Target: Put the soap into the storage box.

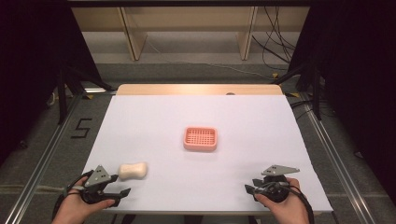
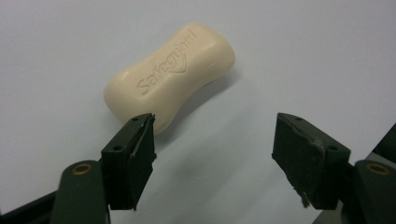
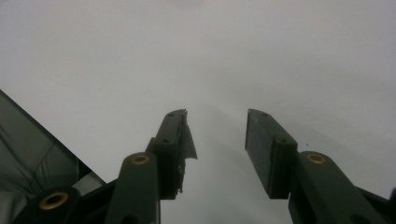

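The high view is showing a table (image 1: 154,116) covered by a white sheet, with a strip of bare wood running along its far edge. Grey floor is lying around it, metal rails are running down both sides, a black figure five is marked on the floor off the left edge, and wooden shelf legs and loose cables are standing beyond the far edge, with dark curtains to either side. On the sheet one bar of soap (image 1: 132,171) is lying near the front left corner, and one pink soap dish (image 1: 200,138) is sitting at the middle, well apart from the bar. Two grippers are hanging over the front edge: the left gripper (image 1: 122,193) is sitting just beside the bar, on its front side, with its jaws spread wide and nothing between them, and the right gripper (image 1: 248,190) is hovering near the front right corner, its jaws pointing toward the left.

The left gripper view is looking along two black jaws standing far apart over the white sheet. The single cream bar is lying just past the left jaw's tip, slanting away, its stamped face up; whether the tip is touching it I cannot tell.

The right gripper view is showing two jaws standing parted over bare white sheet, gripping nothing.
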`<state>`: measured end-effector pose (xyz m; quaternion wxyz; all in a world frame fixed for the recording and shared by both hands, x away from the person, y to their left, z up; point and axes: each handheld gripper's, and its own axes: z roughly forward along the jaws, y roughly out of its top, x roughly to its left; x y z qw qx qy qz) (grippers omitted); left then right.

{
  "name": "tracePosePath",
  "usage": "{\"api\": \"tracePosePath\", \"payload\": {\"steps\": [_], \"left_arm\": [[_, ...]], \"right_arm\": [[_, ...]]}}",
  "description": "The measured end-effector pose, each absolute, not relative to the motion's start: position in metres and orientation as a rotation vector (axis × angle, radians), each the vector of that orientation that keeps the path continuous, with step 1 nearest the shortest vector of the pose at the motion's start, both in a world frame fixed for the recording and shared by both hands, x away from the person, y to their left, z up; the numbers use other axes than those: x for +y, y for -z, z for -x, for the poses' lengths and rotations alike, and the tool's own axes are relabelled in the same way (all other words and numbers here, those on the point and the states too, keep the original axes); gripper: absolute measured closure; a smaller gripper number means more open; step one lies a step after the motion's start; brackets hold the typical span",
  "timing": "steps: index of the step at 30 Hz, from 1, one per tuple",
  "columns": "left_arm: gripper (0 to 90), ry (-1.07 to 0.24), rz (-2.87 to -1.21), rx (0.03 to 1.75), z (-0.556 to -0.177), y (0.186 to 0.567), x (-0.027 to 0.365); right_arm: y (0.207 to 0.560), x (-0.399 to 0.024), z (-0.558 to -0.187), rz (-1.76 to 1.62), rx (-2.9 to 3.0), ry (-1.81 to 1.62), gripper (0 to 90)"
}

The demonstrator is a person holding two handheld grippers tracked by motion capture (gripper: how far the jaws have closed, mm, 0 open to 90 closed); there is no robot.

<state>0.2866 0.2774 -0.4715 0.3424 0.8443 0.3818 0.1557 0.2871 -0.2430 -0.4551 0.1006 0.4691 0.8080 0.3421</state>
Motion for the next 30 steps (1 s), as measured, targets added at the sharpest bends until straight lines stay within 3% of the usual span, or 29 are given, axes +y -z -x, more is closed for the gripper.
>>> {"api": "tracePosePath", "payload": {"steps": [7, 14, 23, 30], "left_arm": [[27.9, -0.362, -2.288, 0.889, -0.297, 0.457, 0.284], [28.2, -0.369, -2.326, 0.894, -0.317, 0.442, 0.293], [28.2, -0.286, -2.453, 0.877, -0.341, 0.429, 0.291], [29.4, -0.275, -2.527, 0.724, -0.352, 0.434, 0.284]], "right_arm": [[0.455, -0.241, -0.288, -1.385, 2.392, -0.997, 54.5], [0.456, -0.237, -0.288, -1.302, 2.451, -1.035, 53.1], [0.454, -0.231, -0.284, -1.381, 2.429, -0.961, 51.9], [0.457, -0.235, -0.279, -1.372, 2.42, -0.952, 51.7]]}}
